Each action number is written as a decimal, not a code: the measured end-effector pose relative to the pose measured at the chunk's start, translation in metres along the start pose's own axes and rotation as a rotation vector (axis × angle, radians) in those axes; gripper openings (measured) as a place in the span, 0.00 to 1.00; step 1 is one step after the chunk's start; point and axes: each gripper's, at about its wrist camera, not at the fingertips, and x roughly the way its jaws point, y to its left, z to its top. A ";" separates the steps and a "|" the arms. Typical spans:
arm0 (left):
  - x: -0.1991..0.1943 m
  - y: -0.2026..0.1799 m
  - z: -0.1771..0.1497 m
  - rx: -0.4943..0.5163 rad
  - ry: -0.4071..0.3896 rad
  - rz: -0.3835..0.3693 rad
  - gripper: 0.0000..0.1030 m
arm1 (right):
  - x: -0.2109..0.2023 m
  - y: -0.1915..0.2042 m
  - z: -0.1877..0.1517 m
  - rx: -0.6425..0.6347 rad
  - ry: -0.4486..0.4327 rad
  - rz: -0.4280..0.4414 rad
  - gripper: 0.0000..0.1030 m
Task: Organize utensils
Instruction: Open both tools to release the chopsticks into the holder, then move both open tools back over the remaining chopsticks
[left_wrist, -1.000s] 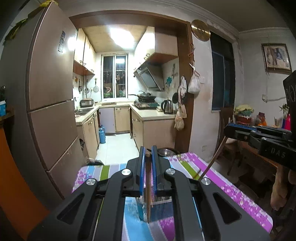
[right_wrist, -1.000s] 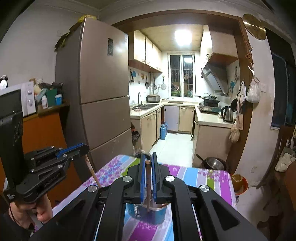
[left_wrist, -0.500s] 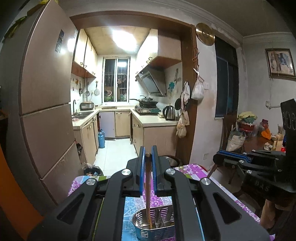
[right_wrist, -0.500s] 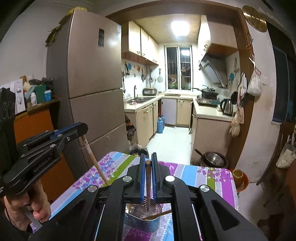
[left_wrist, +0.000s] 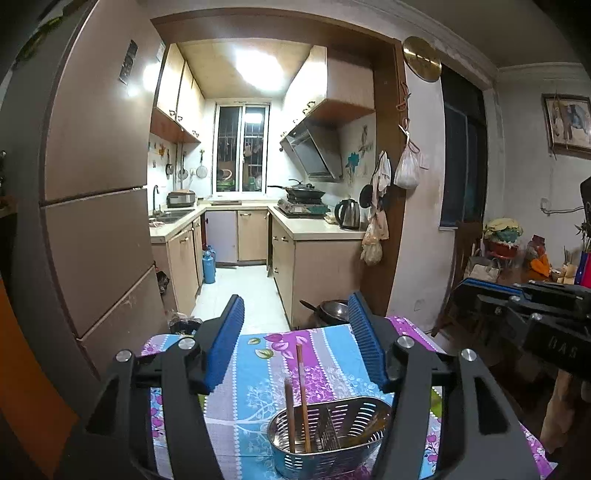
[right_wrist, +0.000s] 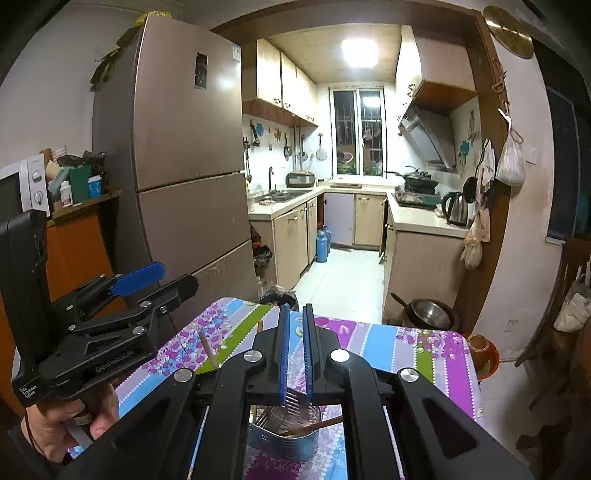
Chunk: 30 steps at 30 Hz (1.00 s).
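A perforated metal utensil basket (left_wrist: 334, 435) stands on the flowered tablecloth (left_wrist: 258, 373). Two wooden chopsticks (left_wrist: 301, 391) stand upright in its left compartment. My left gripper (left_wrist: 295, 336) is open above the basket, with nothing between its blue pads. In the right wrist view my right gripper (right_wrist: 295, 354) hovers over the same basket (right_wrist: 284, 435); its pads stand a narrow gap apart with nothing seen between them. A chopstick (right_wrist: 314, 424) leans across the basket there. The left gripper also shows in the right wrist view (right_wrist: 147, 288).
A tall fridge (right_wrist: 184, 166) stands left of the table. Beyond the table's far edge a metal pot (right_wrist: 428, 314) sits on the floor by the kitchen doorway. A dark cluttered side table (left_wrist: 517, 266) is at the right.
My left gripper has opened and let go of its chopstick, which now stands in the basket. My right gripper's chopstick has left its pads and lies in the basket.
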 end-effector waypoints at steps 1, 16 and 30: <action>-0.003 -0.001 0.002 0.002 -0.005 0.000 0.56 | -0.009 0.002 0.001 -0.003 -0.013 -0.001 0.08; -0.241 0.026 -0.132 0.129 -0.068 0.055 0.65 | -0.222 0.083 -0.161 -0.104 -0.205 0.158 0.10; -0.233 0.003 -0.331 0.071 0.247 -0.041 0.34 | -0.189 0.119 -0.334 0.003 0.054 0.108 0.10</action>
